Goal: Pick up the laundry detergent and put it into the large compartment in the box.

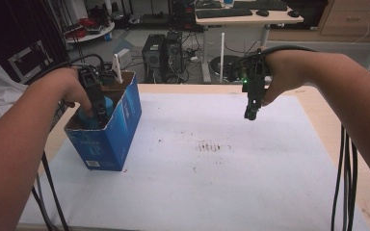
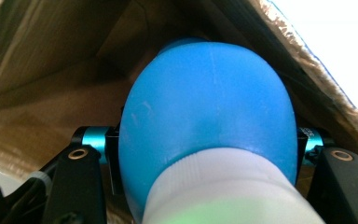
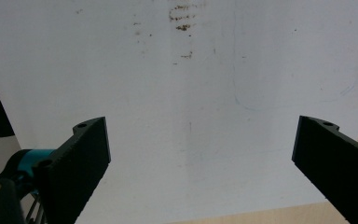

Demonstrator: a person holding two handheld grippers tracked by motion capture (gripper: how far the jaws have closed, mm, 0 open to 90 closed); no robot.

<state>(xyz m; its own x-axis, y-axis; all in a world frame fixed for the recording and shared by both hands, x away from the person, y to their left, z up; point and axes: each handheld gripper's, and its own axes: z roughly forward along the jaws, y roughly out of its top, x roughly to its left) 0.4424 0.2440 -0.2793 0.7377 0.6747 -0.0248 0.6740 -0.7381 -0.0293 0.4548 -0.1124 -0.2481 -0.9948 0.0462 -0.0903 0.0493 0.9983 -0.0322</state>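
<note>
So the left tool (image 1: 99, 113) is down inside the blue box (image 1: 125, 120) at the bench's (image 1: 221, 192) left edge, clamped tight on a blue bottle (image 2: 205, 107) with a white cap. Right tool (image 3: 200, 154) hangs wide open and empty above the white sheet. Looks like the drop-off step to me; next would be letting go and pulling straight up without snagging the cardboard.
</note>
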